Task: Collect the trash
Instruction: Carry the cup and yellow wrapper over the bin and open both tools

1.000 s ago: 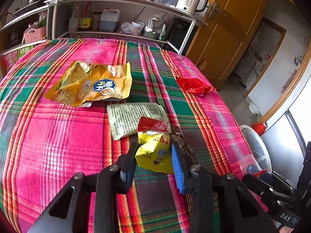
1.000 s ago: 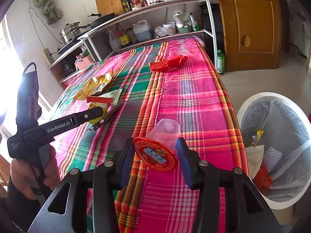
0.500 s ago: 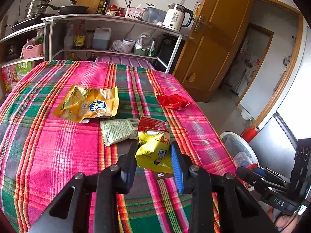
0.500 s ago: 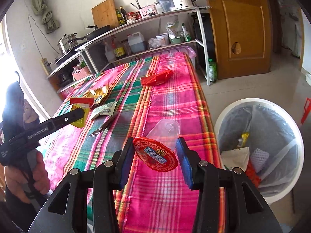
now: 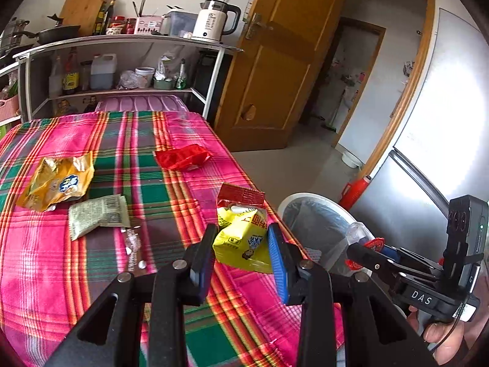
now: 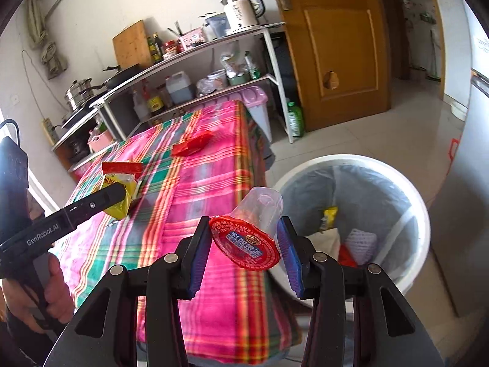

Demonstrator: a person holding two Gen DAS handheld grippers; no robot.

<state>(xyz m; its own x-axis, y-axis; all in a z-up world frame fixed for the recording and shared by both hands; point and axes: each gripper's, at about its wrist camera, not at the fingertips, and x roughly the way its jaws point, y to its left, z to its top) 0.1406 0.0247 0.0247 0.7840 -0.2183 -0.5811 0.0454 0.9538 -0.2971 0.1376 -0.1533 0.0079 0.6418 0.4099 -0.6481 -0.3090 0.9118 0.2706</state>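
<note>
Both claws have swung off the table toward the bin [image 6: 351, 165] since a second ago, our left claw [image 5: 241, 252] pinching the yellow wrapper [image 5: 241, 238] and our right claw [image 6: 244, 247] clamping the plastic cup [image 6: 259, 211], so we're probably about to drop them.

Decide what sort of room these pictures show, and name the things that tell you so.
Probably a home kitchen: a kettle and pots on a metal shelf, and a table under a checked cloth.
</note>
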